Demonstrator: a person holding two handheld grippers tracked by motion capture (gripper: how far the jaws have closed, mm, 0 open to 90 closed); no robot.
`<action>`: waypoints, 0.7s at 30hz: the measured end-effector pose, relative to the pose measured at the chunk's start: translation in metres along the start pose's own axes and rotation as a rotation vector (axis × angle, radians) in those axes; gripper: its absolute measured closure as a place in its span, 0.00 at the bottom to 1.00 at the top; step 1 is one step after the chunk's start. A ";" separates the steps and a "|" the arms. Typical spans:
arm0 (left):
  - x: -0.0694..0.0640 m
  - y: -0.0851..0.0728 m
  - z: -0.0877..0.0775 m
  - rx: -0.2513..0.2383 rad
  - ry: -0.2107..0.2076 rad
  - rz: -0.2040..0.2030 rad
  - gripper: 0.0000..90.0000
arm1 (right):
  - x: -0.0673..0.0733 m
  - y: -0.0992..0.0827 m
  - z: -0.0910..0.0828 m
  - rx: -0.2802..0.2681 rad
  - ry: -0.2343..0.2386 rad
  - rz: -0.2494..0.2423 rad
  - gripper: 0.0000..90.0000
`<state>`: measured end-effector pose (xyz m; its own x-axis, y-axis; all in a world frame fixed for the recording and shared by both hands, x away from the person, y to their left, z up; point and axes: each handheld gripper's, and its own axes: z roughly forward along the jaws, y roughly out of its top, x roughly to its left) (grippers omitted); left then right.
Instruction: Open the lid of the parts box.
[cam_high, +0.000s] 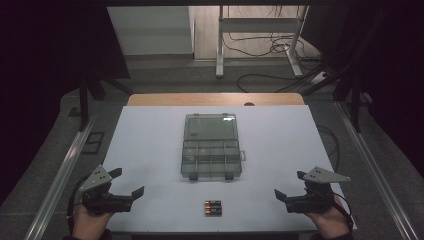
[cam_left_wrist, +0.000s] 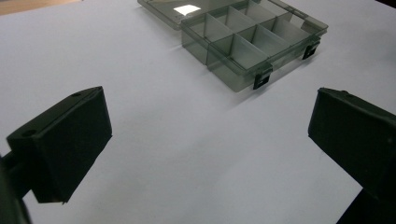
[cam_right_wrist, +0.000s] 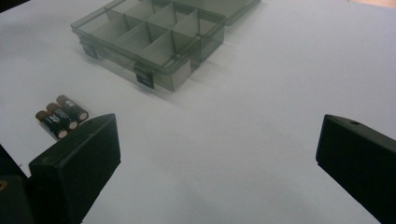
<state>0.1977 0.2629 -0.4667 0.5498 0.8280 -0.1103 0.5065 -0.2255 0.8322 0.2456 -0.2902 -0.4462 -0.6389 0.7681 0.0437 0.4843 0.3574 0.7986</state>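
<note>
Both tongs are held low over the near edge of the desk (cam_high: 150, 150), one at each front corner, and both are spread wide with nothing between the jaws. The left tongs (cam_high: 131, 182) point inward toward the middle of the desk, and the right tongs (cam_high: 289, 190) mirror them from the other side. This looks like a ready posture: each pair is kept clear of the work so that either can be brought in.

Three batteries (cam_high: 212, 208) are laid side by side, touching, on the desk between the two tongs, roughly midway and near the front edge. In the right gripper view the batteries (cam_right_wrist: 61, 116) are seen just beyond the left-hand jaw, so they are judged to be the easier reach for the right tongs.

A clear compartment box (cam_high: 211, 159) is set beyond the batteries, farther from both tongs, with its lid (cam_high: 210, 127) swung fully back and lying flat. It is presumably left open so that the divided cells can be filled from above. In the left gripper view the box (cam_left_wrist: 252, 42) is seen ahead of the jaws and to the right, its two black latches facing the tongs. All the cells that can be seen appear empty, so nothing is judged to have been sorted yet.
</note>
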 end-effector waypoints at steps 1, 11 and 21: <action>0.000 -0.001 -0.001 0.002 0.003 0.003 0.00 | 0.000 -0.001 0.000 0.002 0.000 0.001 0.00; -0.002 -0.009 -0.006 0.011 0.018 0.022 0.00 | 0.000 -0.008 -0.002 0.005 -0.008 0.011 0.00; -0.002 -0.010 -0.008 0.009 0.020 0.018 0.00 | -0.001 -0.009 -0.001 0.010 -0.004 0.023 0.00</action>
<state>0.1865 0.2674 -0.4706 0.5454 0.8339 -0.0846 0.5027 -0.2447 0.8291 0.2416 -0.2948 -0.4526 -0.6254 0.7780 0.0595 0.5043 0.3449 0.7916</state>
